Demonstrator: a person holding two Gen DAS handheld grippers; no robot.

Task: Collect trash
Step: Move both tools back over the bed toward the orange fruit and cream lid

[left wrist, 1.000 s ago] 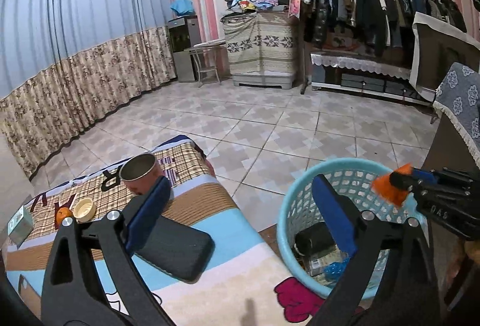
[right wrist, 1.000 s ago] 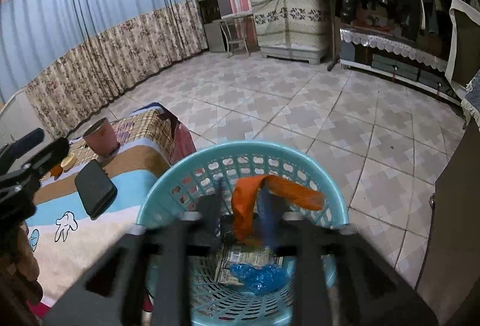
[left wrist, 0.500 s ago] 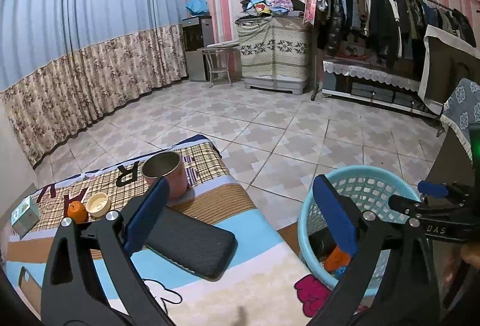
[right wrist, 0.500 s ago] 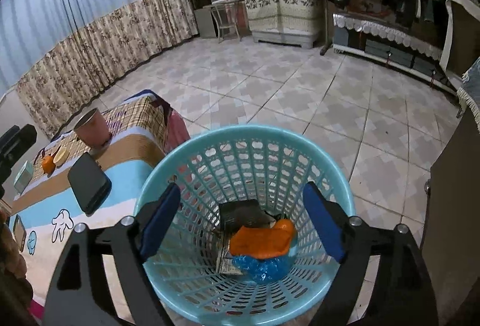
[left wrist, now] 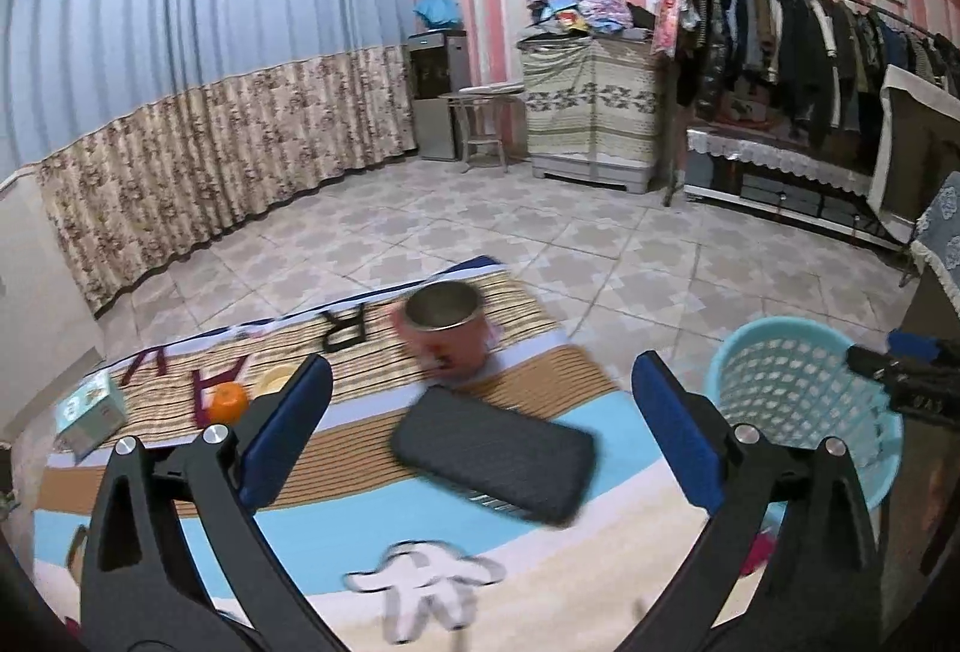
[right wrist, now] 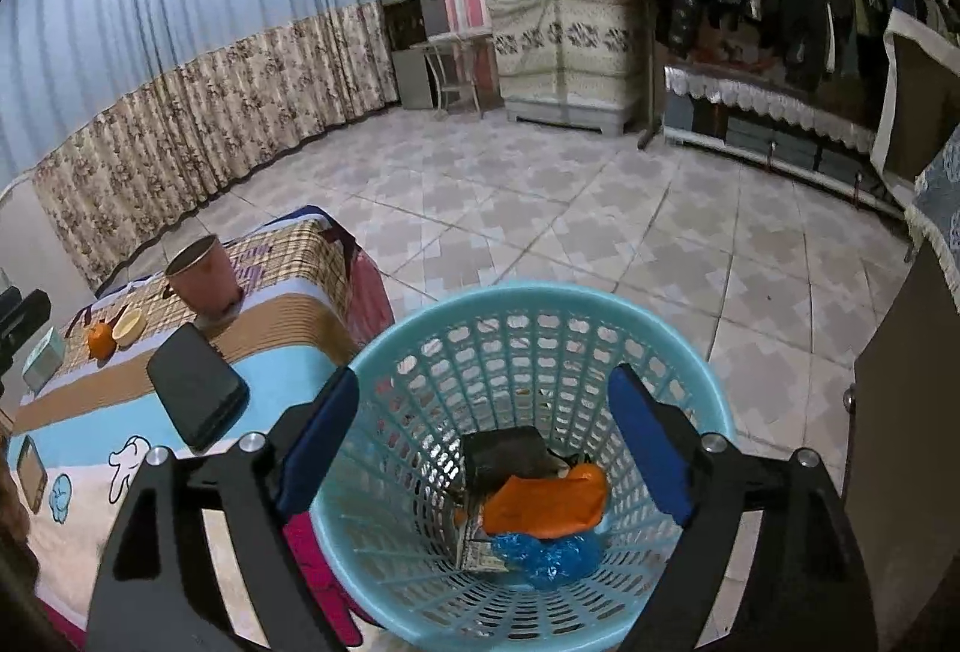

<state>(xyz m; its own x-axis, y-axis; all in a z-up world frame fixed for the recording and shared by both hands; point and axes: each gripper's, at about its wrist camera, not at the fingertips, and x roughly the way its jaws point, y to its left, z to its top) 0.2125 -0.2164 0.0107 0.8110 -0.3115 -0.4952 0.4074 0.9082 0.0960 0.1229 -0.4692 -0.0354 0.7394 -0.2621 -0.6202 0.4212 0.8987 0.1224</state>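
Your right gripper [right wrist: 480, 442] has just spread its jaws wide with nothing between them, and the orange wrapper [right wrist: 543, 502] it held a second ago now lies below and beyond them in the bottom of the blue basket [right wrist: 540, 298], so that piece is collected. Your left gripper [left wrist: 480, 442], jaws apart and empty, has swung over the table [left wrist: 180, 520], where a black case [left wrist: 492, 457] lies just ahead between them and a pink cup [left wrist: 447, 337] and an orange [left wrist: 227, 400] sit farther out.
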